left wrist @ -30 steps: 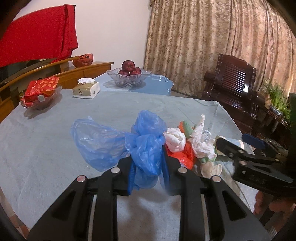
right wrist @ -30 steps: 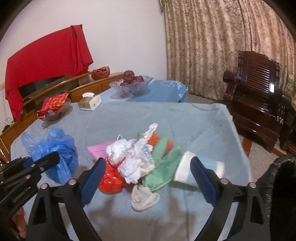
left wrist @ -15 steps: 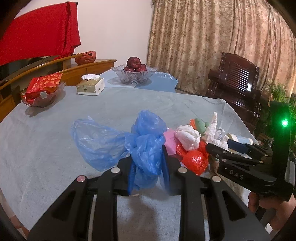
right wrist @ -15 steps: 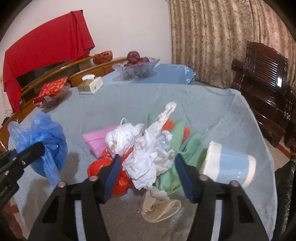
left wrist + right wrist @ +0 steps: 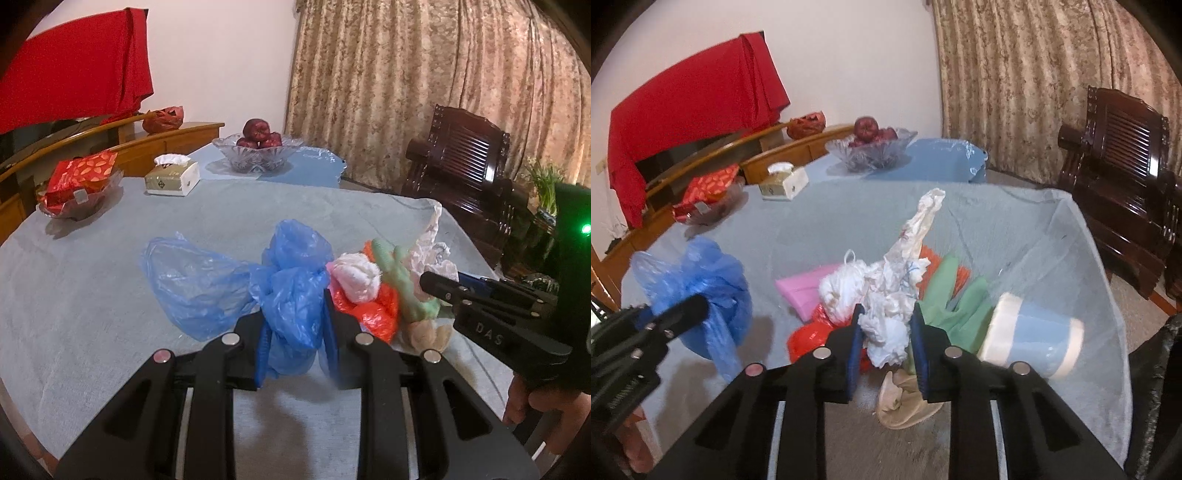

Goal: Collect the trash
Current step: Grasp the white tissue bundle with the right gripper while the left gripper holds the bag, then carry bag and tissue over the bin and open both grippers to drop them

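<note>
Right wrist view first: the right gripper (image 5: 886,343) has its jaws closing on a crumpled white paper wad (image 5: 886,328), and the blue pads already press both its sides. That wad belongs to a trash heap near the right edge of the tabletop (image 5: 849,218), which is covered in a grey cloth. Just left of the wad lies a knotted white plastic bag (image 5: 840,291), with a red plastic bag (image 5: 809,338) below it and a flat pink packet (image 5: 805,291) behind. Green paper (image 5: 955,306) spreads to the right, touching a light blue paper cup (image 5: 1032,334) lying on its side. A beige scrap (image 5: 903,404) lies on the cloth under the gripper's fingers.

Left wrist view: the left gripper (image 5: 295,347) is narrowed onto the gathered neck of a blue plastic bag (image 5: 199,284), whose loose body billows to the left of the heap, towards the tabletop's middle. The person's hand (image 5: 537,402) shows at the right edge of this view, gripping the other tool's handle.

Along the far edge of the tabletop stand a tissue box (image 5: 171,179), a glass bowl of red fruit (image 5: 258,151) and a dish of red packets (image 5: 79,188). Beyond the right edge are a dark wooden armchair (image 5: 461,158) and patterned curtains (image 5: 424,74).
</note>
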Demonstrator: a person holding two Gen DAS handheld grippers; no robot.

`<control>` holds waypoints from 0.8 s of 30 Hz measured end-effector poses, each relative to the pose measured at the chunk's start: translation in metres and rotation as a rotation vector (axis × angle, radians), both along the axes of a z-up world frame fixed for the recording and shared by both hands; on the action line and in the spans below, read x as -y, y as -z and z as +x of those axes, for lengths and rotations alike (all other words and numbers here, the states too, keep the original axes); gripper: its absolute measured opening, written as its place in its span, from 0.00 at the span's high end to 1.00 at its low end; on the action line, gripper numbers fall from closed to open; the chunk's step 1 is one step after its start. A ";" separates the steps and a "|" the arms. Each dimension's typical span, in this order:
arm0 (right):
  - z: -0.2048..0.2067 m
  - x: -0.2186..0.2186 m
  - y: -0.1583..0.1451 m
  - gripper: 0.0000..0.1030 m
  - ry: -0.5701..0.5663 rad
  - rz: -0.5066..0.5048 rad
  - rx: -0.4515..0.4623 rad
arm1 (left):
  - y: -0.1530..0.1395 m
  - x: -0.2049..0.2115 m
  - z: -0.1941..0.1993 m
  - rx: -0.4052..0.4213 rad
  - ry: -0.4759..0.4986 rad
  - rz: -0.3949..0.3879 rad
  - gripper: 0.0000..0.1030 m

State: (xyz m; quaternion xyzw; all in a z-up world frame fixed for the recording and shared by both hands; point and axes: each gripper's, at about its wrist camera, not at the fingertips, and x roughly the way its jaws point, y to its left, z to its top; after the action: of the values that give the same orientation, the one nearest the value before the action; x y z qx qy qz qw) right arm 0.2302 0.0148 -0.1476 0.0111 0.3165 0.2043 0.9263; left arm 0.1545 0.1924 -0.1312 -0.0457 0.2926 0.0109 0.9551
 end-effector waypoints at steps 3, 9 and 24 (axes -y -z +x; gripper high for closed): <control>-0.007 0.006 -0.011 0.77 0.001 0.015 0.018 | -0.008 0.009 -0.003 0.017 0.018 0.001 0.77; -0.023 0.027 -0.033 0.77 0.019 0.030 0.049 | -0.023 0.030 -0.008 0.045 0.060 -0.005 0.77; -0.069 0.113 -0.071 0.77 0.159 0.023 0.126 | -0.047 0.120 -0.022 0.095 0.233 -0.032 0.77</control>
State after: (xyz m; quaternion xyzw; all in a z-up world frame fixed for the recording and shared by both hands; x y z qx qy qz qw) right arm 0.1608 -0.0984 -0.0767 0.0339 0.2536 0.1343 0.9574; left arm 0.1329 0.0728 -0.0844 -0.0272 0.2503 -0.1071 0.9618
